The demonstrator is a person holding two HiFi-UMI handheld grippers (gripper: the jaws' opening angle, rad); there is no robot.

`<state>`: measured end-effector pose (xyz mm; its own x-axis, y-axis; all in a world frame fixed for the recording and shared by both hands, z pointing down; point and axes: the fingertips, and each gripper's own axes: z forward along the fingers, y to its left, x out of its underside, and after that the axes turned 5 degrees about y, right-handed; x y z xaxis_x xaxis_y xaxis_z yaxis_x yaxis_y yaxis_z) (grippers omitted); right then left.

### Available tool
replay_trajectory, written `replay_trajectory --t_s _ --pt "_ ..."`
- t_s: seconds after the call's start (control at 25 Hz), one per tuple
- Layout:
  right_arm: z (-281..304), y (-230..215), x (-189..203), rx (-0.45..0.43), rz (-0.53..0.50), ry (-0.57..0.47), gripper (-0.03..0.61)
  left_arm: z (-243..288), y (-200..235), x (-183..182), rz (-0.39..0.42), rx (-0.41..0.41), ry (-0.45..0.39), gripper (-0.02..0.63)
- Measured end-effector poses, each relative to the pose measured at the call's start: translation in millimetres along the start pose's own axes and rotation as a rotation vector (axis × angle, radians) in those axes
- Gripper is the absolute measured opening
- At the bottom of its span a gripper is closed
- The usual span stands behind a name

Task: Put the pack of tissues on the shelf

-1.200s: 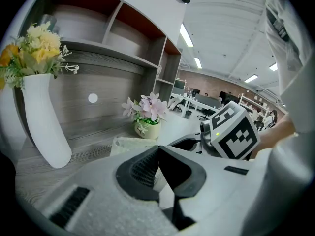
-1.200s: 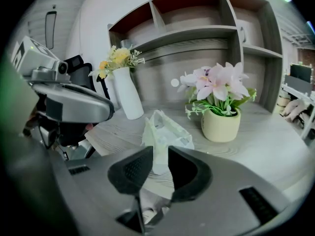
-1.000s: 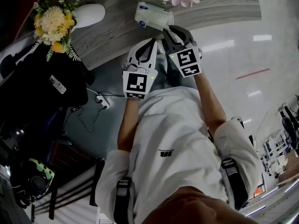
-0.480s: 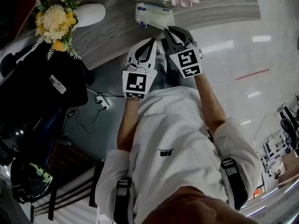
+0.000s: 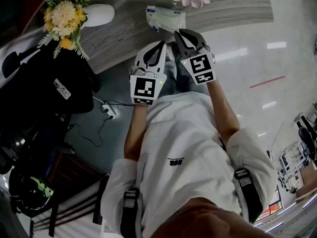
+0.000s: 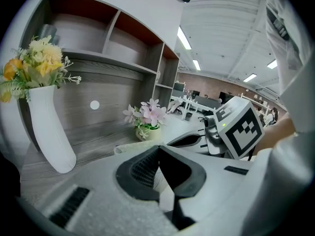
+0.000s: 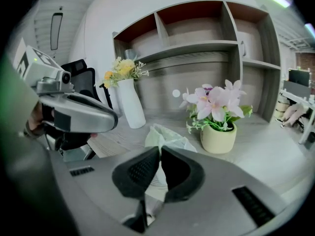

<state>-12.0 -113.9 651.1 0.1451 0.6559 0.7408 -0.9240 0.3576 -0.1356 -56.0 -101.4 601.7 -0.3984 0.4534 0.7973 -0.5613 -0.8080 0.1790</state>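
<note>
the right gripper (image 7: 160, 150) has its fingers closed, tip against tip. the pack of tissues (image 7: 165, 134) lies on the grey wooden counter (image 5: 119, 31) directly ahead of those tips, its near edge right at them. no view shows whether a bit of the wrapper is caught between the tips. past the pack and to the right of the fingers stands a pot of pink flowers (image 7: 218, 137). ahead and to the left of the fingers is a white vase (image 7: 132, 106) with yellow flowers (image 7: 121, 68).

the left gripper (image 6: 158, 149) sits just to the left of the right one, close alongside it. its fingers are also closed, with nothing between them. from above its tips are short of the counter's edge, and the pack lies ahead of them and slightly to the right, not touching.

the shelf (image 7: 197, 46) runs along the wall above the counter, well above and beyond both pairs of fingers. the pack is not on it.
</note>
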Motion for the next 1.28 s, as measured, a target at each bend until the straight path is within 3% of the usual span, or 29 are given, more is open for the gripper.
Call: replay_trajectory --t_s 1.28 --pt "-80.1 17.2 -68.0 0.08 -0.083 -0.144 0.034 -53.7 -2.8 -48.9 0.098 -0.031 -0.131 0.028"
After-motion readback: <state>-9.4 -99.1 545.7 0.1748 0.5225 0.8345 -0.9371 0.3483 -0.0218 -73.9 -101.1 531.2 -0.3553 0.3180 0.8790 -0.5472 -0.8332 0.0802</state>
